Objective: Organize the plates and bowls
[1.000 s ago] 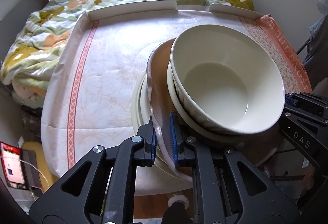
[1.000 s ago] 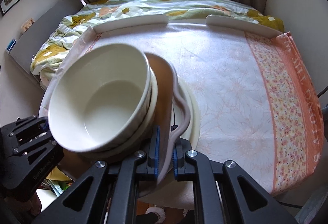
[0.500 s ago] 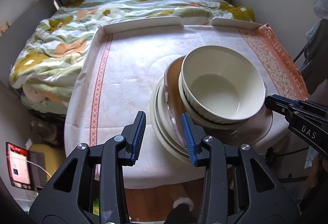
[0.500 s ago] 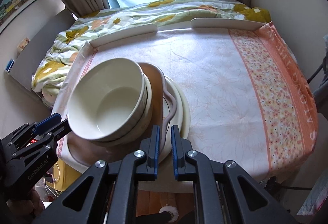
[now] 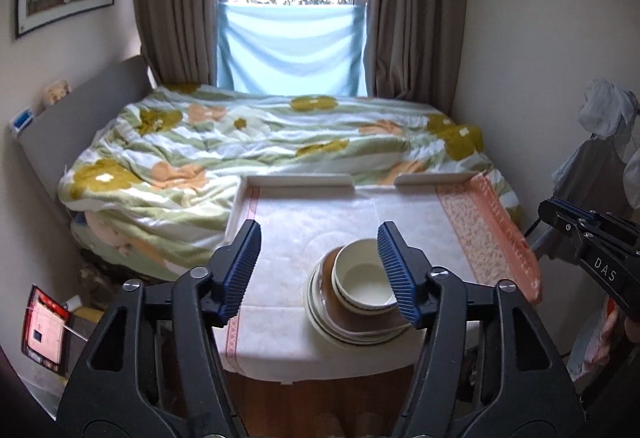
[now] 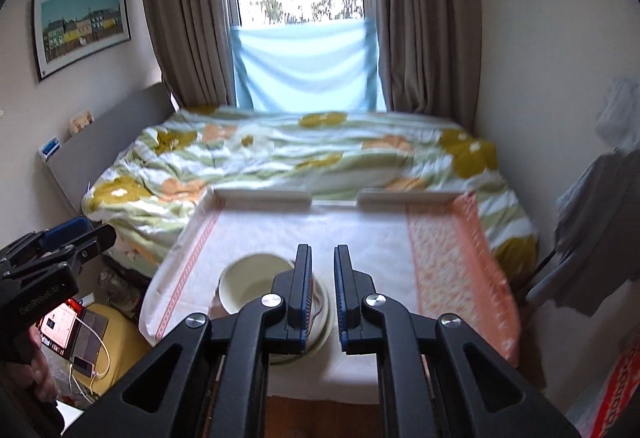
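Note:
A stack of dishes stands at the near edge of the cloth-covered table [image 5: 304,238]. A cream bowl [image 5: 362,280] sits on a second bowl and a brown plate [image 5: 360,322], with cream plates [image 5: 318,318] beneath. My left gripper [image 5: 319,228] hangs well above and short of the stack. Its jaws are opening wide and nothing is between them. My right gripper [image 6: 322,250] is shut to a narrow slit and holds nothing. It is also raised, with the bowl [image 6: 248,278] below its left finger. Each gripper shows at the edge of the other's view, the right gripper [image 5: 560,213] and the left gripper [image 6: 80,238].
Two white rails [image 5: 298,179] line the table's far edge, and an orange patterned band [image 5: 488,222] runs down the cloth's right side. Behind lies a bed with a floral quilt [image 5: 260,141]. Clothes [image 5: 592,165] hang at the right. A laptop [image 6: 64,322] sits on the floor, left.
Both grippers have let go of the brown plate's rim and have risen and drawn back from the stack. The left jaws have spread wide. The stack rests on the table.

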Available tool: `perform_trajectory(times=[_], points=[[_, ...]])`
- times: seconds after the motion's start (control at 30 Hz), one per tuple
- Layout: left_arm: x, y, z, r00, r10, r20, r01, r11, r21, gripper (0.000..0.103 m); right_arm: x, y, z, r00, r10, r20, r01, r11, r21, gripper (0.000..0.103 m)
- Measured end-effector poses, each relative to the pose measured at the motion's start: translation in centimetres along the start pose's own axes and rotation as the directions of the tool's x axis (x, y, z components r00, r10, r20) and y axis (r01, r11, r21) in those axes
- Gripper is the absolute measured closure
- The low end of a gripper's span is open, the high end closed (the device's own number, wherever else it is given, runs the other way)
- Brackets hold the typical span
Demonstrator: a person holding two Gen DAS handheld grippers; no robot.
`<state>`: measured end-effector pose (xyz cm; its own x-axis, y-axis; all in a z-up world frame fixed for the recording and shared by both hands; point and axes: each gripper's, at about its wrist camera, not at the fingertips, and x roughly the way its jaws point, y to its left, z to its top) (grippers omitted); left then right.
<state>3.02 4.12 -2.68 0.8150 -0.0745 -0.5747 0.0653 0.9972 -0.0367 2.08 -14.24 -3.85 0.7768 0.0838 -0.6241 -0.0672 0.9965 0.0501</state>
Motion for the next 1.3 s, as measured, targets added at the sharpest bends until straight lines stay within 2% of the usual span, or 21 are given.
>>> perform_trajectory(times=[0.03, 0.07, 0.1, 0.13, 0.17, 0.2, 0.3, 0.37, 0.4, 0.6, 0.73, 1.3], points=[[-1.3, -0.2, 0.5, 1.0, 0.007, 0.029, -0.007, 1.0, 0.001, 0.032, -1.1, 0.0, 0.3, 1.0, -0.006, 0.017, 0.006, 1.0, -0.003, 0.079], [-2.6, -0.4, 1.0, 0.998, 0.013, 0.058, -0.013, 1.0, 0.0, 0.028, -2.2, -0.1, 0.6, 0.999, -0.008, 0.037, 0.008, 1.0, -0.005, 0.054], [-3.5, -0.6, 1.3, 0.997, 0.016, 0.081, -0.016, 1.0, -0.003, 0.019, -3.1, -0.2, 0.8, 0.999, -0.006, 0.054, 0.007, 1.0, -0.006, 0.037], [-4.7, -0.8, 1.5, 0.994, 0.017, 0.107, -0.016, 1.0, -0.007, 0.009, -4.0, -0.4, 1.0, 0.997, -0.002, 0.073, 0.002, 1.0, -0.004, 0.011], [-5.5, -1.0, 1.6, 0.992, 0.018, 0.126, -0.017, 1.0, -0.008, 0.004, -5.1, -0.6, 1.1, 0.995, 0.003, 0.098, -0.003, 1.0, 0.002, 0.008], [-6.5, -1.3, 1.7, 0.988, 0.02, 0.153, -0.019, 1.0, -0.008, 0.0, -5.9, -0.7, 1.2, 0.993, 0.0, 0.116, -0.001, 1.0, 0.008, 0.008], [-8.3, -2.0, 1.8, 0.979, 0.013, 0.203, -0.013, 1.0, -0.004, 0.0, -8.0, -1.2, 1.2, 0.988, -0.035, 0.152, 0.033, 0.999, 0.012, 0.008], [-8.8, -2.7, 1.5, 0.976, 0.019, 0.215, -0.02, 1.0, 0.0, 0.0, -9.1, -1.3, 1.0, 0.985, -0.067, 0.161, 0.065, 0.998, 0.019, 0.001], [-9.0, -2.9, 1.3, 0.976, 0.021, 0.216, -0.022, 1.0, 0.002, 0.0, -9.5, -1.4, 0.9, 0.983, -0.076, 0.168, 0.073, 0.997, 0.021, 0.001], [-8.6, -3.8, -0.5, 0.98, 0.033, 0.198, -0.038, 0.999, 0.018, 0.0, -9.9, -1.9, 0.3, 0.976, -0.099, 0.192, 0.099, 0.995, 0.01, 0.001], [-8.2, -4.0, -1.0, 0.983, 0.026, 0.182, -0.031, 0.999, 0.023, 0.0, -9.5, -1.9, 0.1, 0.982, -0.076, 0.173, 0.074, 0.997, 0.018, 0.001], [-7.3, -3.2, -1.1, 0.987, 0.04, 0.154, -0.044, 0.999, 0.02, 0.0, -9.1, -1.2, 0.0, 0.981, -0.079, 0.179, 0.078, 0.997, 0.018, 0.001]])
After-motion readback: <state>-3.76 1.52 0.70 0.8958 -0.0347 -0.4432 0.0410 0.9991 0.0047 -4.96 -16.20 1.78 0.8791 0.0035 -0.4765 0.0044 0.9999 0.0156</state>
